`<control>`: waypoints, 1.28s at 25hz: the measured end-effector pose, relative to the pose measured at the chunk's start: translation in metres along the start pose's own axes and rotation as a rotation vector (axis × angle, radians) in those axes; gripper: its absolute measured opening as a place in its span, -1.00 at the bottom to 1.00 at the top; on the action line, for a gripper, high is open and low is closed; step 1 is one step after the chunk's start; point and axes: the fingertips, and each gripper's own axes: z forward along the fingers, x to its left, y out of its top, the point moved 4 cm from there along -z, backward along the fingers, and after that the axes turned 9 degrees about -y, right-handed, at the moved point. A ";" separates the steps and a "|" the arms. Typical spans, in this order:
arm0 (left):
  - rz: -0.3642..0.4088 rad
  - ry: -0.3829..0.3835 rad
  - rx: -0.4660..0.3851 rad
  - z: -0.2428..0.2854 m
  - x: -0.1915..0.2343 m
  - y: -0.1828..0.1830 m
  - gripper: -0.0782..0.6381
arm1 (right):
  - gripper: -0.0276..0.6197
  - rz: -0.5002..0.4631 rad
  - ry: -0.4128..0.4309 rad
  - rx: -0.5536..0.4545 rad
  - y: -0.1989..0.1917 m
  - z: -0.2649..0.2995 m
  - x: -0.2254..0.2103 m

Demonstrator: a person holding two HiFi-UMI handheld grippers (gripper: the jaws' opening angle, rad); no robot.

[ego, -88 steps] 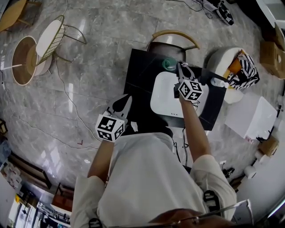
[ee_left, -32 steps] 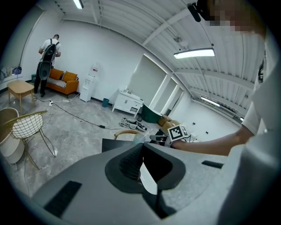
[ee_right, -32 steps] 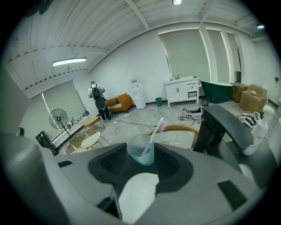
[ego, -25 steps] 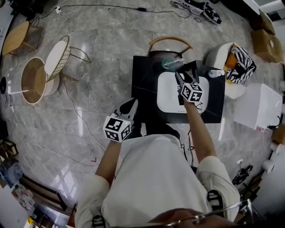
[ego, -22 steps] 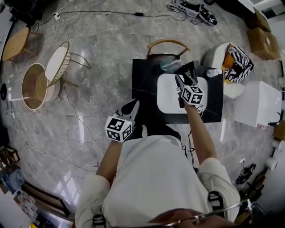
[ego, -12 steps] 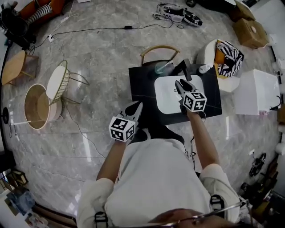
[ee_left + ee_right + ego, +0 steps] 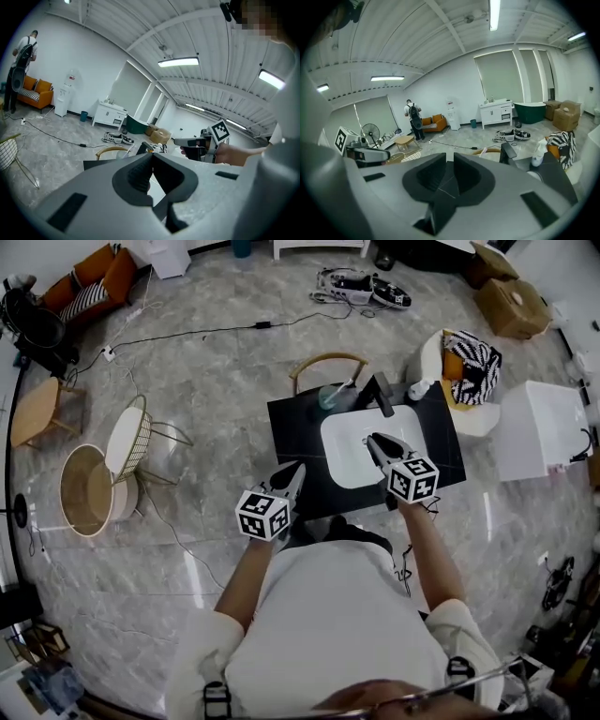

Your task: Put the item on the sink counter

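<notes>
Hovering the right claw above the white basin, with the greenish cup and its toothbrush, seemingly the task's item, already standing on the tabletop ahead of the tips and off to their left, well apart, near the tap. Just now closing that claw down to a narrow slit, with nothing between its jaws. Holding the left claw clenched and empty, farther from the cup than the right.

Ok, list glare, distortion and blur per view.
Head view: fisheye bends the room, glare streaks the marble floor. Left gripper view: dark rounded corners, mosaic patch top right, ceiling lamp blown out. Right gripper view: same vignette, strip light overexposed.
</notes>
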 end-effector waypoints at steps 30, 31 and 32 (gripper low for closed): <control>0.071 0.096 -0.069 0.023 -0.084 0.014 -0.77 | -0.90 -0.173 0.172 -0.180 0.009 -0.104 -0.027; 0.069 0.094 -0.067 0.025 -0.084 0.013 -0.77 | -0.90 -0.171 0.171 -0.182 0.008 -0.104 -0.028; 0.069 0.093 -0.065 0.026 -0.085 0.012 -0.77 | -0.90 -0.169 0.170 -0.183 0.008 -0.104 -0.029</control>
